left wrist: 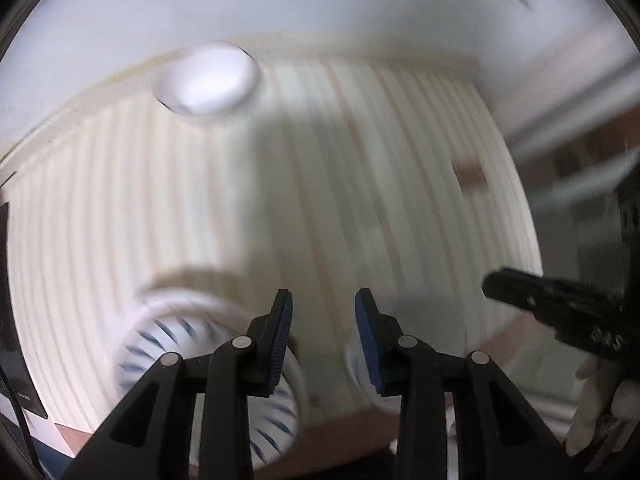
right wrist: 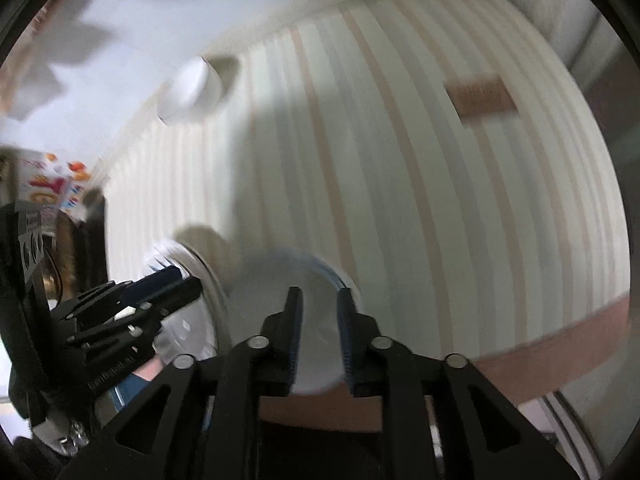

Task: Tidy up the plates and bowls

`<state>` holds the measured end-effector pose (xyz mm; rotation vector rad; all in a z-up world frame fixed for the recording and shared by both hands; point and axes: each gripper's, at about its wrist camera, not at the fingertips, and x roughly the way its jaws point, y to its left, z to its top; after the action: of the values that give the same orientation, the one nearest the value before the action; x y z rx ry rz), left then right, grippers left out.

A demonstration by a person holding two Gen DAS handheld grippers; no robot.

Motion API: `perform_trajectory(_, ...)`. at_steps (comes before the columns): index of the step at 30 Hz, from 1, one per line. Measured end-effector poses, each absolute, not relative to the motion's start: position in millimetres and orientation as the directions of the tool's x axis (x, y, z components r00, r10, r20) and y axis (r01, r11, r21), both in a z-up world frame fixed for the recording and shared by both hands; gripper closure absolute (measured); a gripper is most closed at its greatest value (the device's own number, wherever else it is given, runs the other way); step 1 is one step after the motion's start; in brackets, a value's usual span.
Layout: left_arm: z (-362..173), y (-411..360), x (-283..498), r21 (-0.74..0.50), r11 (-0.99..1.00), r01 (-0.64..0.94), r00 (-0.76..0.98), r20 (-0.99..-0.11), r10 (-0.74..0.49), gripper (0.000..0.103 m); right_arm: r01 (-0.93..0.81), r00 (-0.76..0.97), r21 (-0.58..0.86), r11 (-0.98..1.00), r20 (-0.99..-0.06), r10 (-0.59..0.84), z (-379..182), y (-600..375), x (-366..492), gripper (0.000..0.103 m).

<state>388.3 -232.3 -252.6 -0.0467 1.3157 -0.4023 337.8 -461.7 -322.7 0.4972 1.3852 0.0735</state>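
Both views are blurred by motion. A white bowl with blue dashes lies at the near edge of the striped table, under my left gripper, which is open and empty above the cloth. A second white dish lies just right of it. In the right wrist view my right gripper is open over a pale blue-rimmed bowl. The patterned bowl sits to its left by the left gripper. A plain white bowl stands at the far edge; it also shows in the right wrist view.
The table carries a cream striped cloth with a brown patch. A white wall is behind it. The table's brown front edge runs close by. A dark object sits at the left edge.
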Motion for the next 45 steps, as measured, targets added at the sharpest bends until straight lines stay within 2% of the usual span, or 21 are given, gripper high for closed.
perform_trajectory(1, -249, -223, 402, -0.263, 0.937, 0.229, 0.213, -0.926, -0.312, 0.071, 0.229, 0.217, 0.391, 0.892, -0.913, 0.344, -317, -461, 347, 0.059)
perform_trajectory(3, -248, -200, 438, -0.253, 0.956, 0.149, 0.254, -0.924, -0.285, 0.071, 0.19, 0.268, 0.442, 0.877, -0.882, 0.386, -305, -455, 384, 0.052)
perform_trajectory(8, -277, -152, 524, -0.279, 0.959, -0.046, 0.271, -0.928, -0.257, 0.071, 0.12, 0.32, 0.49, 0.864, -0.843, 0.433, -308, -427, 486, 0.052)
perform_trajectory(14, -324, -148, 588, -0.302, 0.948, -0.103, 0.204, -0.939, -0.278, 0.071, 0.111, 0.283, 0.514, 0.851, -0.837, 0.469, -352, -386, 604, 0.053)
perform_trajectory(17, -338, -154, 600, -0.297, 0.951, -0.09, 0.194, -0.941, -0.276, 0.071, 0.113, 0.236, 0.504, 0.856, -0.851, 0.469, -378, -371, 638, 0.067)
perform_trajectory(18, -341, -157, 602, -0.294, 0.952, -0.082, 0.193, -0.942, -0.274, 0.072, 0.106, 0.218, 0.492, 0.864, -0.859, 0.463, -386, -365, 647, 0.075)
perform_trajectory(19, -342, -159, 601, -0.29, 0.953, -0.083, 0.206, -0.941, -0.269, 0.076, 0.103, 0.207, 0.475, 0.874, -0.87, 0.448, -392, -363, 653, 0.08)
perform_trajectory(21, -341, -163, 600, -0.271, 0.959, -0.077, 0.222, -0.943, -0.249, 0.077, 0.09, 0.215, 0.442, 0.893, -0.884, 0.416, -398, -362, 659, 0.09)
perform_trajectory(32, -318, -179, 565, -0.266, 0.962, -0.055, 0.244, -0.938, -0.245, 0.077, 0.065, 0.212, 0.422, 0.904, -0.891, 0.401, -385, -363, 656, 0.09)
perform_trajectory(45, -248, -196, 479, -0.277, 0.957, 0.089, 0.287, -0.913, -0.291, 0.077, 0.048, 0.292, 0.395, 0.917, -0.884, 0.365, -313, -379, 573, 0.09)
